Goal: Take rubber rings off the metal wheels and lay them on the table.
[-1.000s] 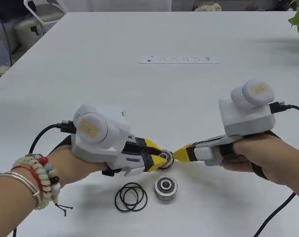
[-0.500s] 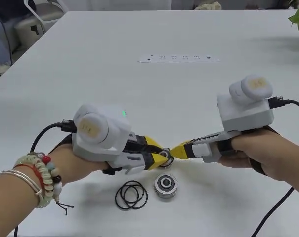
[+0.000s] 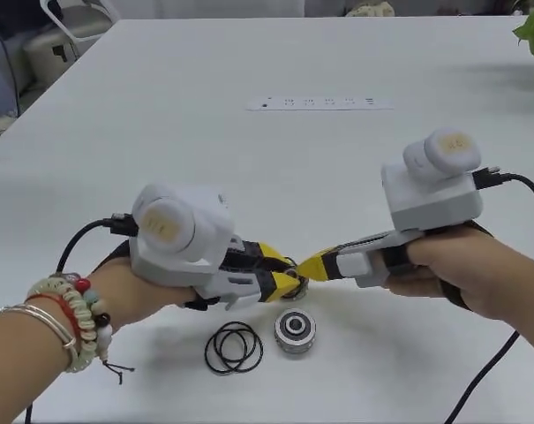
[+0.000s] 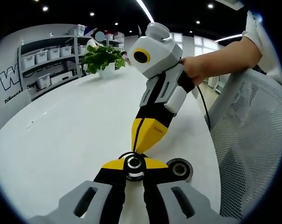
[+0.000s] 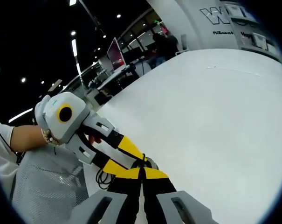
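Clamps a small metal wheel [image 4: 134, 167] between the yellow tips of the left tool [image 3: 287, 283], holding it just above the bench [image 3: 355, 185] so the rim is free to work on. Meets it head-on with the right tool [image 3: 307, 268], tips pressed together on what looks like a thin black rubber ring [image 4: 126, 156] at the wheel's edge, seemingly to peel it off against the other tool's hold. Has a second wheel [image 3: 295, 329] lying flat on the bench just below, with no ring on it as far as can be told. Counts two wheels, two tools and a loose heap of black rings [image 3: 234, 349] just beside the second wheel, apparently three, though overlap blurs the tally. Shows one power strip [image 3: 319, 104] well apart, farther up the bench.
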The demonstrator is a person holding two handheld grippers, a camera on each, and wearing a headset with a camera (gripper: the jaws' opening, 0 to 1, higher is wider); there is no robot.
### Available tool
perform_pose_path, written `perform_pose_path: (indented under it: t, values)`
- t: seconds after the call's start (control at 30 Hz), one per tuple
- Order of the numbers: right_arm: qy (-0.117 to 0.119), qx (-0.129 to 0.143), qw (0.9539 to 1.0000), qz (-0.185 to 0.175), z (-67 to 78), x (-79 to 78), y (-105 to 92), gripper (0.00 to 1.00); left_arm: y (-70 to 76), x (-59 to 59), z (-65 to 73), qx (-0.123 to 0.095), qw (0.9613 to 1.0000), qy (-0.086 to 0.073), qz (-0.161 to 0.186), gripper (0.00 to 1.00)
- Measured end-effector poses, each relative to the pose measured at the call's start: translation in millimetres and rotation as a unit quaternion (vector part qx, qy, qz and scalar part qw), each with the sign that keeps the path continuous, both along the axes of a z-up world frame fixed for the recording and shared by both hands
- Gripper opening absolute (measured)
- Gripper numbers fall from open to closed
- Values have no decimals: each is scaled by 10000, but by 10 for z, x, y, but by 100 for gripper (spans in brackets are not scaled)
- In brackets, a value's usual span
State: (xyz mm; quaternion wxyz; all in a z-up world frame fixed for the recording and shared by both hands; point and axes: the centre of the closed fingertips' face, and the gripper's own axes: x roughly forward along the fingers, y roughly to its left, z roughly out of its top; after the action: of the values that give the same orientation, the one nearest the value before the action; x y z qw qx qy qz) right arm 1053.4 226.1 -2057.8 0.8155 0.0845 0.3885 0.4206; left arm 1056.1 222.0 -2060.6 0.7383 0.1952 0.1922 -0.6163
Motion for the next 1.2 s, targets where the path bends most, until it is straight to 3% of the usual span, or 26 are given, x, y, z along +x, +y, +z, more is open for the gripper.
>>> perform_pose_path:
  t: [0.13,0.33,0.57,0.8,1.0,1.2]
  values:
    - [30,6,10000,-53,-2,10,-17,0,34,-7,26,91,9999,17,-89,9]
    - [8,33,9999,-130,36,33,-33,0,45,-3,211,-113,9999,96,-64,17]
    - [-59,100,9998,-161,117,47,-41,0,73,-147,355,-92,9992,240,-320,40]
    - [-146,118,9998,-87,184,40,-13,0,178,-227,566,38,9986,81,-528,55]
    - [-164,153,9997,-29,223,26,12,0,265,-285,824,-64,9982,-102,-589,64]
    - [-132,233,9996,64,274,-10,60,0,480,-362,990,-20,9979,-323,-558,69]
